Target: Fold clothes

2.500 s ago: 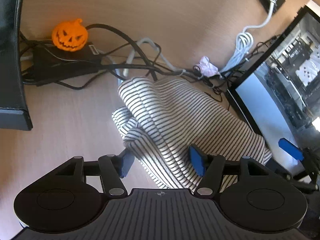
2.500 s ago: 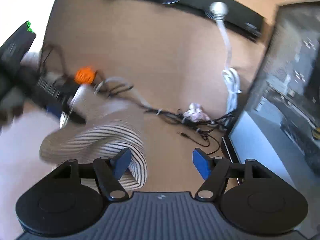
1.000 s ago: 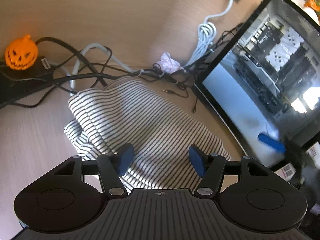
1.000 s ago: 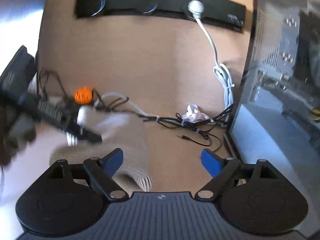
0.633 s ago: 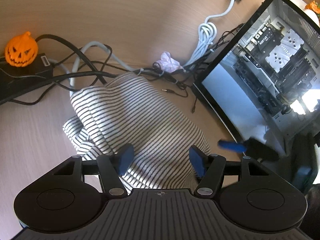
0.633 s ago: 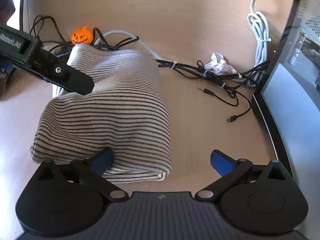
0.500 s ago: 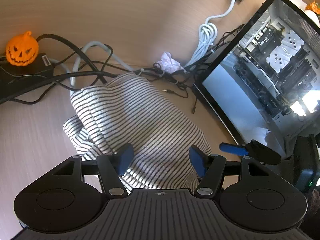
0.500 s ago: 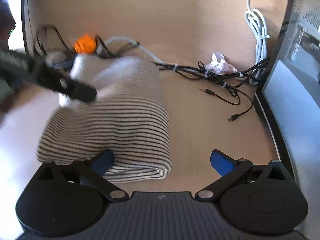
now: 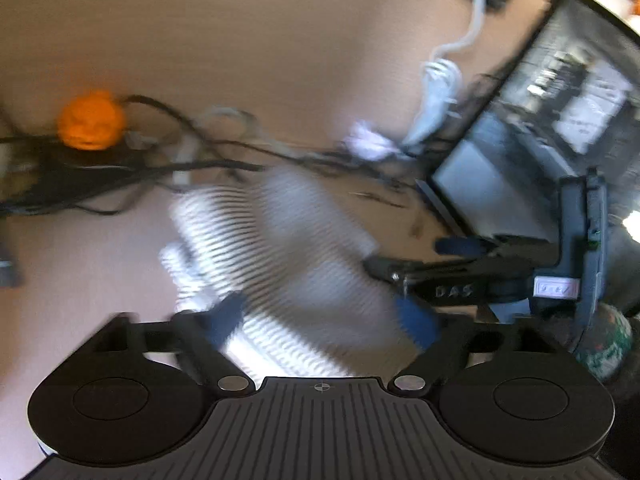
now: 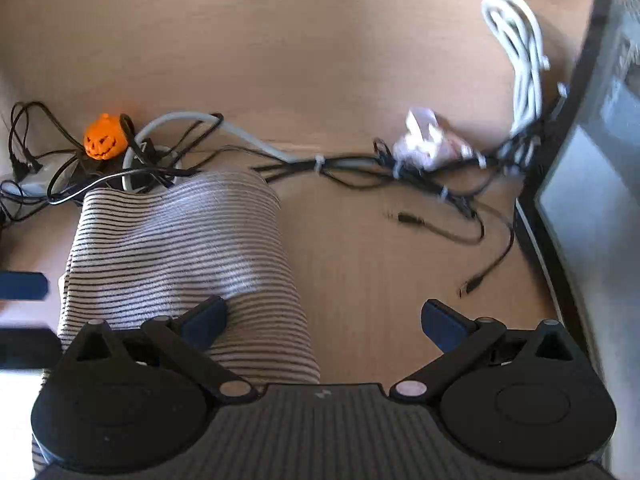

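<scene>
Both grippers spread wide, left [image 9: 322, 322] opening, over striped garment [image 10: 184, 248].

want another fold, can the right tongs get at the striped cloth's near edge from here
Probably yes: the right tongs stand wide open over the cloth, one finger already above it, nothing between. The cables lie behind.

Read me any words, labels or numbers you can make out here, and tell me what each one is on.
"DAS", pale letters on the black body of the right gripper, seen from the left wrist view.
White label further back on that same body: marks too blurred to read.
Nothing readable in the right wrist view.
</scene>
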Demonstrator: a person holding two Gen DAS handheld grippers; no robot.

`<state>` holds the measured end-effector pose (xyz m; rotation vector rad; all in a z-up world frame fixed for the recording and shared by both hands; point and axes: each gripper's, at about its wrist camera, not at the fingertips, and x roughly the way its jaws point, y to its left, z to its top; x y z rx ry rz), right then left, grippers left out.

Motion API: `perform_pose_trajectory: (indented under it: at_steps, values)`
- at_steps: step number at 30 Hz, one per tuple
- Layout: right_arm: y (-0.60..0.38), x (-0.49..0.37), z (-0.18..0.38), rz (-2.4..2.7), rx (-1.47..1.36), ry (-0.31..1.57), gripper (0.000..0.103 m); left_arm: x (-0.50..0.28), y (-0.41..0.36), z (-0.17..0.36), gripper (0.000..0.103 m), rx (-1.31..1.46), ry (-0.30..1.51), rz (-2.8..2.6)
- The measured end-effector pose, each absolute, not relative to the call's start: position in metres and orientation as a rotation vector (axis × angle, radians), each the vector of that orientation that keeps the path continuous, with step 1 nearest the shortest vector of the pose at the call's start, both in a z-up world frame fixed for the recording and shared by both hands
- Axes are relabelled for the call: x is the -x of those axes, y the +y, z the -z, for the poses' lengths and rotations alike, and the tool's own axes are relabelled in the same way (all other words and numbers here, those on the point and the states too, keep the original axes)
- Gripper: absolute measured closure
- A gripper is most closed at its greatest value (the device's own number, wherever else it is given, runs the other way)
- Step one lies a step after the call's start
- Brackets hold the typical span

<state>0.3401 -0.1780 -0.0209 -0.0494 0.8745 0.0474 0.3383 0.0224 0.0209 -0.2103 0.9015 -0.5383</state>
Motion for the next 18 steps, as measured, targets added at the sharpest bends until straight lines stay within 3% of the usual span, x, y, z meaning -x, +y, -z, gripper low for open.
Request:
perform_pose_trajectory:
  at_steps: [18]
  values:
    - [-0.189,-0.34,0.026,-0.127,-0.025,0.869,0.0,-0.351,0.027,0.015,0.003,0.115,1.005,0.307]
